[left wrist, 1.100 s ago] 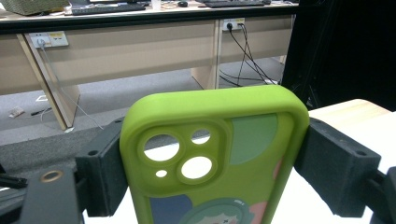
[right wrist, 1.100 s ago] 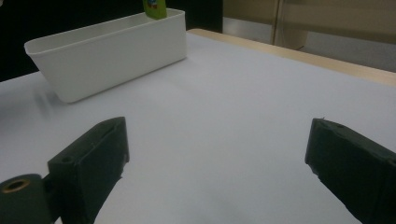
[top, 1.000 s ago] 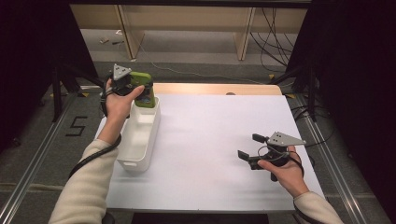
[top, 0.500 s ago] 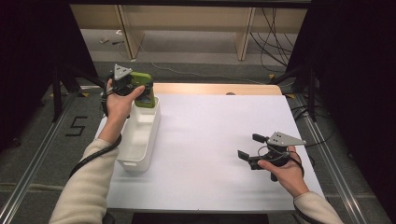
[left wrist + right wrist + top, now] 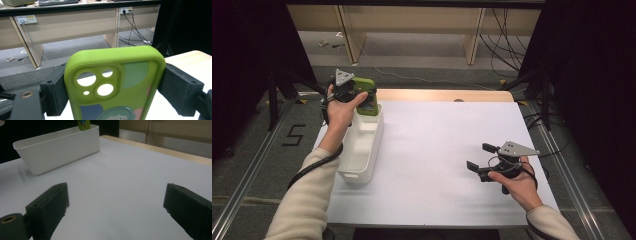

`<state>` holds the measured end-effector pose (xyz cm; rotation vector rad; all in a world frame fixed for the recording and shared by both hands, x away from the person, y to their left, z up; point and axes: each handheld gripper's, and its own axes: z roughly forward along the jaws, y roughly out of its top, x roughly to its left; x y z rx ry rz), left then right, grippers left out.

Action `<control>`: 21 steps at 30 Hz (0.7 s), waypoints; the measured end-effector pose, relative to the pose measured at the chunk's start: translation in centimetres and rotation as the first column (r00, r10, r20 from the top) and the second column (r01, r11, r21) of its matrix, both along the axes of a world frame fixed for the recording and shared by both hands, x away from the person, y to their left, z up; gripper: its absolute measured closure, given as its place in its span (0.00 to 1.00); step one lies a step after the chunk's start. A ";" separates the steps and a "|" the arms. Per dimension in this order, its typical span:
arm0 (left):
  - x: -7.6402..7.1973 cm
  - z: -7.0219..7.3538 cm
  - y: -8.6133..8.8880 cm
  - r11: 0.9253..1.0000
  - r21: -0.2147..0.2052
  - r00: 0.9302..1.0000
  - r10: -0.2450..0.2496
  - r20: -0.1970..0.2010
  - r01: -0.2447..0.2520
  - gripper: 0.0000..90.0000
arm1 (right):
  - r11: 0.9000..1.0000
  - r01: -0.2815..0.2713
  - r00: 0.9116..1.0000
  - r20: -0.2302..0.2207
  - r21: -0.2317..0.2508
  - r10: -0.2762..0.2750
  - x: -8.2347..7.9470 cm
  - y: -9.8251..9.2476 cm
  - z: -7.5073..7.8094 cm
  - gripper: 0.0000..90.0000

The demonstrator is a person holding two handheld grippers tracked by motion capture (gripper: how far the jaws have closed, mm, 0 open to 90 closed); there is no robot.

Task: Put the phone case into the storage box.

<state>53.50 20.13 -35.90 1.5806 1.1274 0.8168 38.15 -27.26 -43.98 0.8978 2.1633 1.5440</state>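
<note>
At the far left corner of the tabletop (image 5: 447, 145): left gripper (image 5: 357, 95) clenched on a green phone case (image 5: 366, 97), held upright over the far end of the white bin (image 5: 362, 145). Both black pads pressed against the two long sides of the case, one on each side, jaws kept rather wide by the width of the case. In the left gripper view, case (image 5: 115, 85) standing between the jaws, camera cut-out at the upper part, with three round holes and one small hole; coloured print with a cartoon figure on the lower back. Lower end of the case just above or just inside the bin; cannot tell if touching the bottom. Bin lying along the left edge, long side parallel to that edge. Near the right edge, toward the near side: right gripper (image 5: 479, 159) released, jaws wide apart and pointing to the left, nothing between them. In the right gripper view, bare white surface between the two black jaws, bin (image 5: 57, 147) farther off, green case (image 5: 83, 124) seen at its far end. Well apart from each other, the two grippers.
</note>
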 end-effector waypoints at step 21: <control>0.4 -0.6 -0.1 1.000 0.006 1.000 -0.002 -0.013 0.002 0.19 | 1.000 0.001 1.000 0.000 -0.002 -0.001 0.0 0.0 0.0 0.08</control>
